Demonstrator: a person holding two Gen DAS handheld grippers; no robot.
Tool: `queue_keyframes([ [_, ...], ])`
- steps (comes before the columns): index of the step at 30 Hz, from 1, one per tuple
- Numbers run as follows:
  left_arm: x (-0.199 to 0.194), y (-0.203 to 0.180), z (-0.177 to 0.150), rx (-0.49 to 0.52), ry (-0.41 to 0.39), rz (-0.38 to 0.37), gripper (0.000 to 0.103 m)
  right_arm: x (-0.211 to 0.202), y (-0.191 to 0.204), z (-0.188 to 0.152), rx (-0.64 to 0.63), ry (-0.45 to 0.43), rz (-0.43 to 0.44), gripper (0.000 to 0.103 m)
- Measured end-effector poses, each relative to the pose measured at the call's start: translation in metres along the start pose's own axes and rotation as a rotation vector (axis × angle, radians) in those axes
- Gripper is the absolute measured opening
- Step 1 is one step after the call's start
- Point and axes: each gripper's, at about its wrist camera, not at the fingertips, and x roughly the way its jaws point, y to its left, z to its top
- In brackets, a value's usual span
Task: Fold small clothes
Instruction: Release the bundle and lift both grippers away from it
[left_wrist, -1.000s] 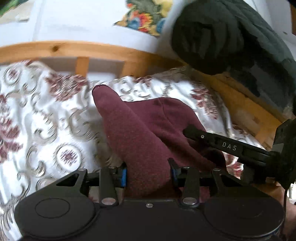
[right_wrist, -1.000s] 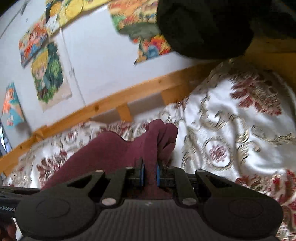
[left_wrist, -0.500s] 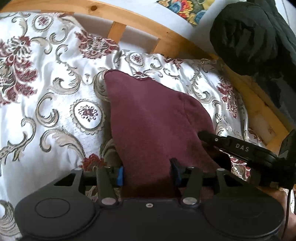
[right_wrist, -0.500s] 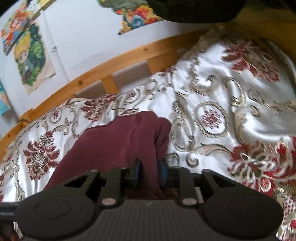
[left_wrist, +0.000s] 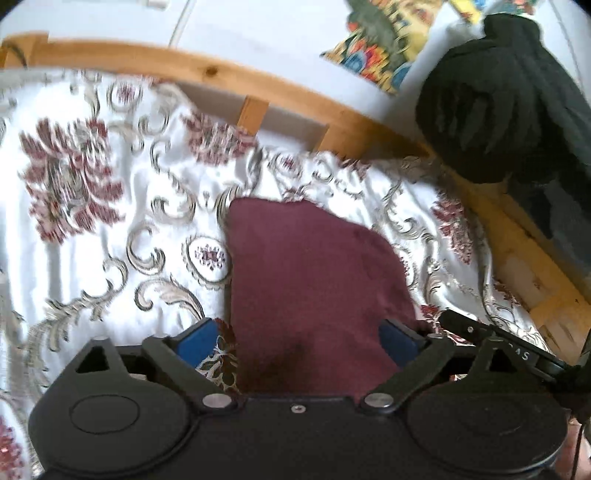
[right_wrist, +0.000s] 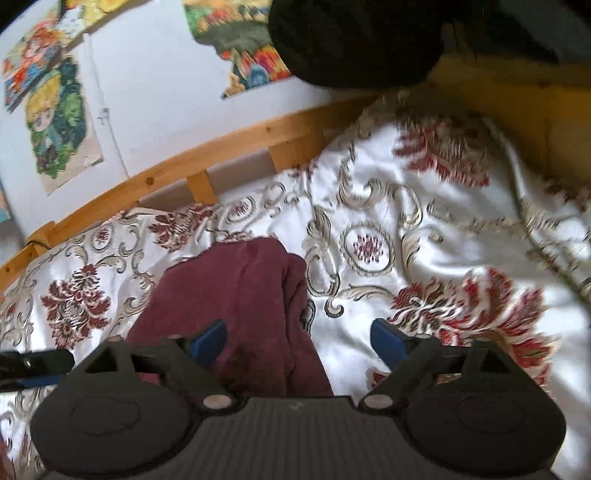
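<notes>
Both my claws have just been opening: my left gripper (left_wrist: 299, 338) and right gripper (right_wrist: 299, 341) stand released around the maroon garment (left_wrist: 310, 288), lying lower-centre on the bedspread (left_wrist: 92, 221). This fold looks laid; smoothing may remain.

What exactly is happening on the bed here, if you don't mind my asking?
A person is folding a small maroon garment on a floral bedspread. The left gripper and the right gripper have just been opening and now stand wide; the cloth lies between the fingers, released onto the bedspread.
</notes>
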Motion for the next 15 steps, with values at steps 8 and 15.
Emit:
queue_keyframes([
  [8,-0.06,-0.016,-0.018,0.062,-0.123,0.058,0.102,-0.07,0.021,-0.011,-0.082,-0.128,-0.007,0.102],
  [15,-0.108,-0.029,-0.042,0.125,-0.186,0.098,0.102,-0.12,0.043,-0.026,-0.143,-0.214,-0.016,0.103],
])
